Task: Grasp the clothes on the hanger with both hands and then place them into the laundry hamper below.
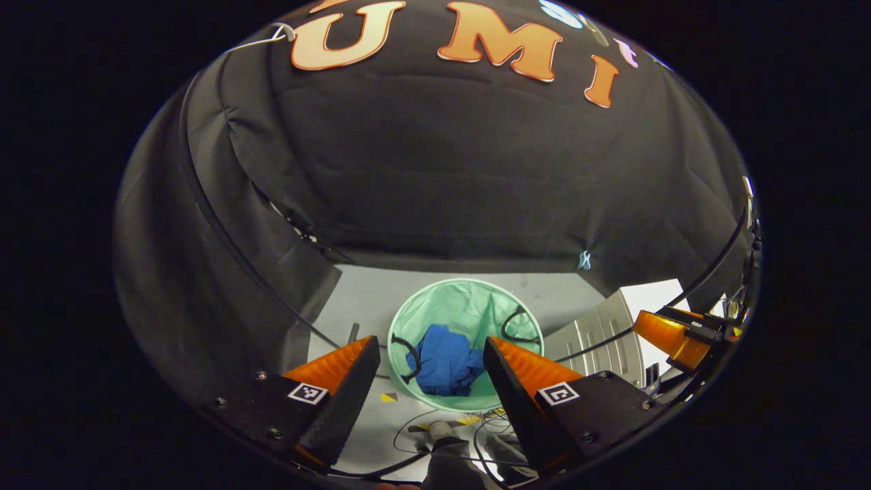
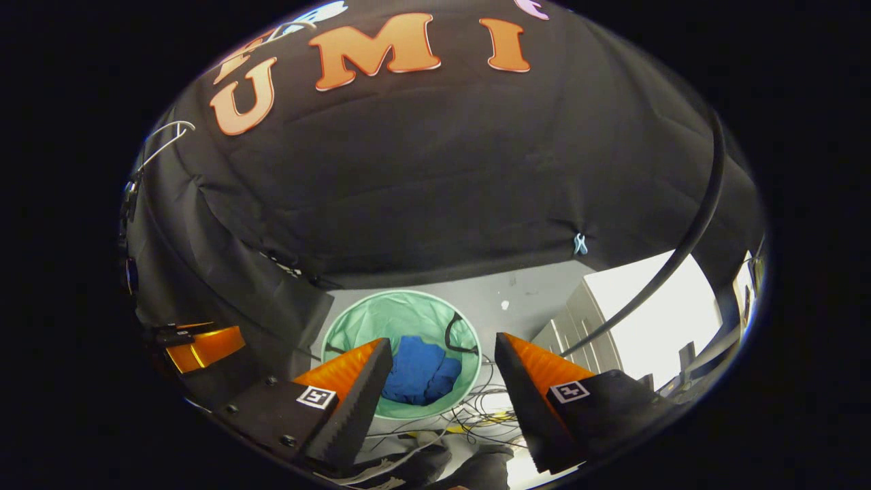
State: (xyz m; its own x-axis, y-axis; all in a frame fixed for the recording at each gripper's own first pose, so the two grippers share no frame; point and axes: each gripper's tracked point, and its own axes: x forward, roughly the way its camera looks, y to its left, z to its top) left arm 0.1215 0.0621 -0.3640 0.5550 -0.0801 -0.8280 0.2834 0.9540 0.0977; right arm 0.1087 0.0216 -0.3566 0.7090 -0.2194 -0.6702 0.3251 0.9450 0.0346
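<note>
In the left gripper view, the left hand-held gripper point(image 1: 431, 371) stood wide open at the bottom of the frame, holding nothing, its fingers framing the hamper point(image 1: 463, 296) on the floor point(image 1: 360, 292) at lower centre. The blue clothes point(image 1: 446, 361) lay bunched inside the hamper, between its two black handles. At the right edge the right hand-held gripper point(image 1: 674, 333) showed. In the right gripper view, that gripper point(image 2: 442, 371) was likewise spread wide and empty, with the hamper point(image 2: 401, 309) at lower centre and the clothes point(image 2: 418, 378) in it. Cables point(image 2: 476, 408) lay tangled on the floor just beside the hamper. A white hanger point(image 2: 160, 143) hung at upper left.
</note>
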